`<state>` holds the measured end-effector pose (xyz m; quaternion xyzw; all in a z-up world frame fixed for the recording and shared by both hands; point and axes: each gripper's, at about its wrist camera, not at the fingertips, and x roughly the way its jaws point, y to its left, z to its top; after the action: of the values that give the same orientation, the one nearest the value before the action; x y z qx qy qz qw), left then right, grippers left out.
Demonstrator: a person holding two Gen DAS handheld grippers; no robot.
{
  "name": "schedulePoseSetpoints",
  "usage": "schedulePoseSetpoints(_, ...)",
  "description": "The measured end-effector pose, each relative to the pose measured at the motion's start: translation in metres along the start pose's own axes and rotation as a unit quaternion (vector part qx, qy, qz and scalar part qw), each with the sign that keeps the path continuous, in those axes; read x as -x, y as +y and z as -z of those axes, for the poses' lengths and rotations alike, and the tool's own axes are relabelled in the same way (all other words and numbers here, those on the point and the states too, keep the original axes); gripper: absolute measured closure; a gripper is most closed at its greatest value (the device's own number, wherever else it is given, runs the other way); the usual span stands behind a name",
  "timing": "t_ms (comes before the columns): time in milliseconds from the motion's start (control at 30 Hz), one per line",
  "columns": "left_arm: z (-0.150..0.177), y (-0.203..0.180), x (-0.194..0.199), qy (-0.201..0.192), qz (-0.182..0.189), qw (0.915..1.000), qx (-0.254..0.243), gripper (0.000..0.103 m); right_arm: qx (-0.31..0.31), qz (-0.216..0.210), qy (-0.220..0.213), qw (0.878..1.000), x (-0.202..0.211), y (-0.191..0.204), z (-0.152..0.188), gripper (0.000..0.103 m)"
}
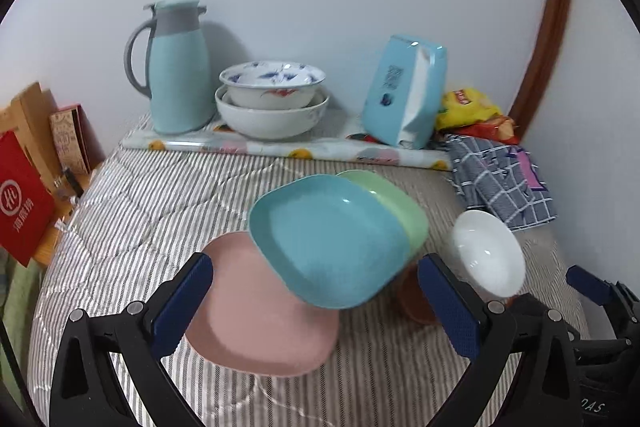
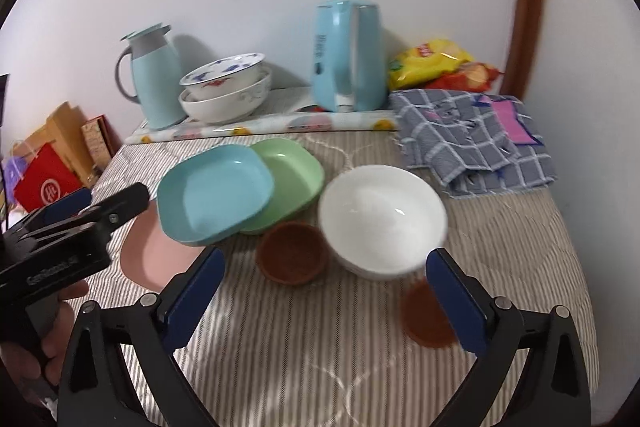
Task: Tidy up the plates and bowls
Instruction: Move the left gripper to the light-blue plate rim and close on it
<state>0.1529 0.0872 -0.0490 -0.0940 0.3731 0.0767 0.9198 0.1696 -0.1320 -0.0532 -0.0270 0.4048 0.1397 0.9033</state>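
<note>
Both grippers, left and right, fingers wide and empty; only blue plate overlaps green plate on the bed, while pink plate, white bowl and brown bowls lie unstacked.

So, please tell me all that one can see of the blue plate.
The blue plate is a shallow dish, square with rounded corners and a raised rim, of matte plastic by its look. It is empty and appears clean. It lies tilted, its right edge overlapping the green plate and its near edge over the pink plate, on the striped cloth. Neither gripper touches it.
</note>
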Motion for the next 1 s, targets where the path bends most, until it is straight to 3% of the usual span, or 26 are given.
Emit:
schedulePoseSetpoints(167, -0.008, 0.016, -0.021, 0.013, -0.021, 0.9996, 0.012, 0.001, -0.004, -0.012, 0.006, 1.0, -0.023, 0.008, -0.018, 0.003)
schedulePoseSetpoints(267, -0.011, 0.024, -0.033, 0.022, -0.023, 0.9994, 0.017, 0.007, -0.011, -0.026, 0.006, 1.0, -0.038, 0.01, -0.028, 0.006)
schedulePoseSetpoints(333, -0.012, 0.028, -0.043, 0.039, -0.012, 0.999, 0.019, 0.021, -0.015, -0.033, 0.006, 0.999, -0.046, 0.011, -0.033, 0.015)
schedulePoseSetpoints(400, -0.014, 0.031, -0.053, 0.05, -0.006, 0.9985, 0.02, 0.031, -0.015, -0.035, 0.013, 0.999, -0.056, 0.013, -0.037, 0.017)
schedulePoseSetpoints(733, -0.028, 0.031, -0.096, 0.068, 0.011, 0.9976, -0.007, 0.046, -0.021, -0.043, 0.057, 0.997, -0.094, 0.02, -0.043, 0.044)
schedulePoseSetpoints(1000, -0.041, 0.027, -0.126, 0.078, 0.03, 0.9961, -0.025, 0.053, -0.003, -0.051, 0.079, 0.996, -0.106, 0.038, -0.039, 0.044)
